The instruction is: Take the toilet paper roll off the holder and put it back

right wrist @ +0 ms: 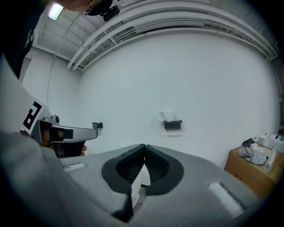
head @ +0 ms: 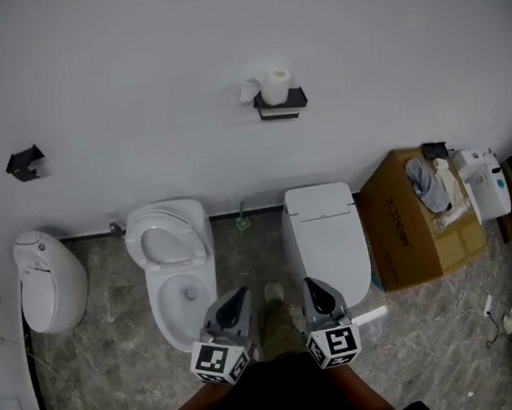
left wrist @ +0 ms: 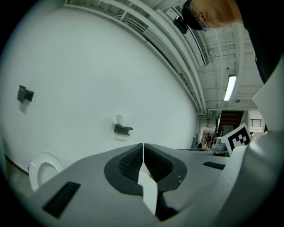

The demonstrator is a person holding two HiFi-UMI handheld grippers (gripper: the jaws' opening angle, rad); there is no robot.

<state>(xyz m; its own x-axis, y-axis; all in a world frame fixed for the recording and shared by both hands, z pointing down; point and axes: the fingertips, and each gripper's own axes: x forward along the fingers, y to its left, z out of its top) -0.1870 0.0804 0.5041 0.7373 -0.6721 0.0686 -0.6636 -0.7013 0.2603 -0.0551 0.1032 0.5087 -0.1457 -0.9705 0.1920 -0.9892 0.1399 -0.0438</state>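
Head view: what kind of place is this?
Likely a toilet showroom or test room: an open toilet and a closed toilet side by side, a toilet paper roll on a wall holder, a cardboard box.

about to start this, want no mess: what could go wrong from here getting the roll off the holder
1. The left tool and right tool are both shut. Reaching in like that could knock the toilet paper roll off the holder.
2. The roll's loose tail may unwind when pulled.
3. A dropped roll might land in the open toilet nearby.
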